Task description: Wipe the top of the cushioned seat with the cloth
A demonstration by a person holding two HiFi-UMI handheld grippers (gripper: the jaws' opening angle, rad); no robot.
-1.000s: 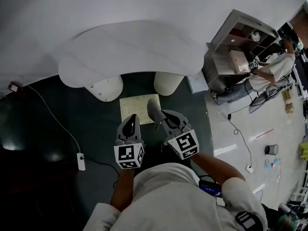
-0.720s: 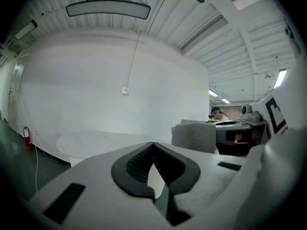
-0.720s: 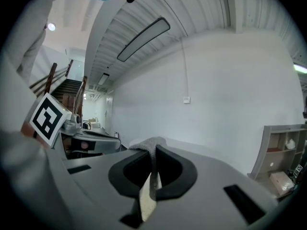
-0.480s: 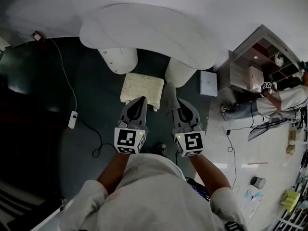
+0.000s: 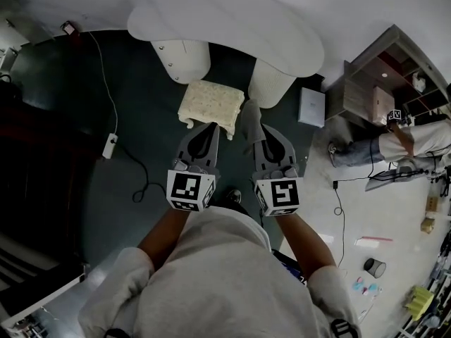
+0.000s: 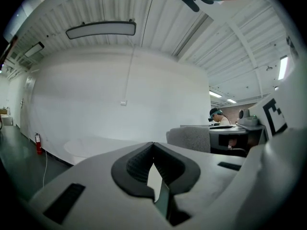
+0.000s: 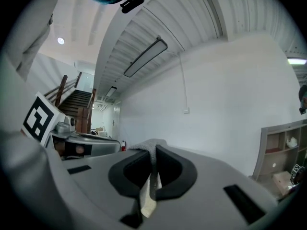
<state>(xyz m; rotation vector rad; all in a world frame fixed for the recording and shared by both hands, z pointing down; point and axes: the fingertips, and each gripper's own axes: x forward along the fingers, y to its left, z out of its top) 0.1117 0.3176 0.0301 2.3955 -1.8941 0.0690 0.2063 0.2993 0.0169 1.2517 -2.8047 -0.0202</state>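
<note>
Grippers side by side, close in front of the body. The left gripper (image 5: 208,129) has its jaws pressed together on nothing, its tip just short of the seat's near edge. The right gripper (image 5: 255,131) is clamped on the cloth (image 5: 249,115), and a grey fold pokes out past the tip. Its own view shows the fabric pinched between the pads.

That cloth looks soft, light and floppy, so expect it to drape and bunch. A deep pinch on a gathered edge, as here, seems the sound hold, leaving a loose flap to drag.

Just beyond sits the cushioned seat (image 5: 210,103), cream, square and plump, on the dark floor (image 5: 141,118) between two pedestal legs of the white bench (image 5: 225,16). Its padded top will probably give under pressure, so light strokes should do. The cloth is just beside the seat's right corner; whether it touches, I can't tell.
</note>
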